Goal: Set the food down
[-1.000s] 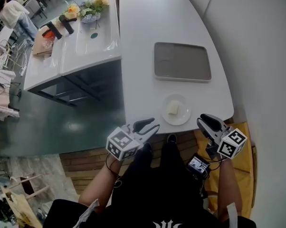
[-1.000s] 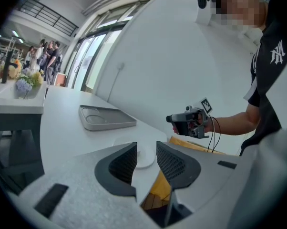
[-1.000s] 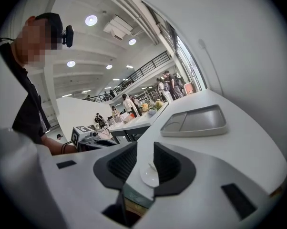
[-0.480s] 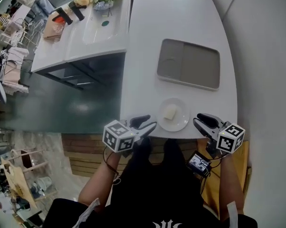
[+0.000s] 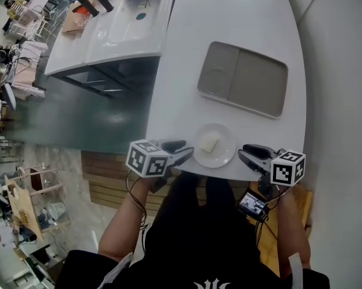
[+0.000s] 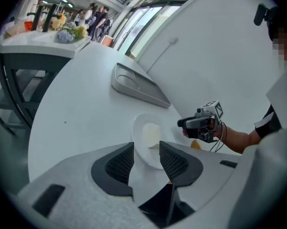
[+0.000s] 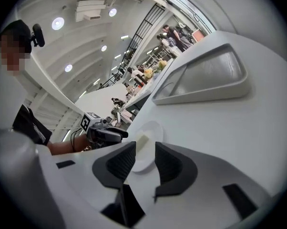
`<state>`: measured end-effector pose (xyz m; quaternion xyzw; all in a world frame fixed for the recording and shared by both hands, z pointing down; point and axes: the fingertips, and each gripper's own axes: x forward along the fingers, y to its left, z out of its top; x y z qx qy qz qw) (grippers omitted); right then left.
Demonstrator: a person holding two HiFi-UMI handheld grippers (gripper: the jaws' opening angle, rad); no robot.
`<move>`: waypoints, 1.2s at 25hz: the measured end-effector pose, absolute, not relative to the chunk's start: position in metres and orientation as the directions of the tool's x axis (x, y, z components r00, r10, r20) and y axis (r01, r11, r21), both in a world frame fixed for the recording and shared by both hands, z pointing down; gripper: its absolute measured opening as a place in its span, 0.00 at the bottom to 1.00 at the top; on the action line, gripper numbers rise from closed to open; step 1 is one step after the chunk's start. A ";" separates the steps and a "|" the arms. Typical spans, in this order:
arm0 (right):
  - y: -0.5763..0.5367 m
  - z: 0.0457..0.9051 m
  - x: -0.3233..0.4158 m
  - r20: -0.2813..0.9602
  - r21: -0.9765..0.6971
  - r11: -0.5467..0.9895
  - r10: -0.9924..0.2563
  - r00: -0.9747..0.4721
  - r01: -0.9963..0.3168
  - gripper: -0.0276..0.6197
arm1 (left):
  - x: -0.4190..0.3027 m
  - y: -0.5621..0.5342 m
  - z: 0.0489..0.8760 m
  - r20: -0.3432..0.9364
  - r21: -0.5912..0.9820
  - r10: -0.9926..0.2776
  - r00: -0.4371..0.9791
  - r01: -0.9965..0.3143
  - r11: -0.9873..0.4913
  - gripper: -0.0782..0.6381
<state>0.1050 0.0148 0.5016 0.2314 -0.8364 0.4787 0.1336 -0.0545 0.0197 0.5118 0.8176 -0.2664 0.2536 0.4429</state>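
Flanking a small white plate (image 5: pixel 225 138) at the white table's (image 5: pixel 229 29) near edge, the left gripper (image 5: pixel 184 150) and right gripper (image 5: pixel 245 153) point inward, jaws just opened wide and empty (neither touches it). A pale food block (image 5: pixel 209 143) rests on the plate between them, about equally near both.

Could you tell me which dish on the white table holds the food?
The small round plate at the near edge; the grey rectangular tray beyond it is bare.

head looks steeply down; all see plate (image 5: pixel 223 138)
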 end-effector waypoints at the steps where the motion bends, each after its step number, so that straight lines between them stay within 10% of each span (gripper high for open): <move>1: 0.015 0.505 0.105 0.453 -0.746 0.422 -0.247 -0.857 -0.516 0.21 | -0.053 0.020 0.514 0.655 0.595 -0.204 0.727 -0.663 -0.454 0.31; 30: 0.014 0.549 0.092 0.566 -0.809 0.129 -0.090 -0.819 -0.574 0.18 | -0.044 0.012 0.543 0.696 0.675 -0.006 0.718 -0.657 -0.335 0.30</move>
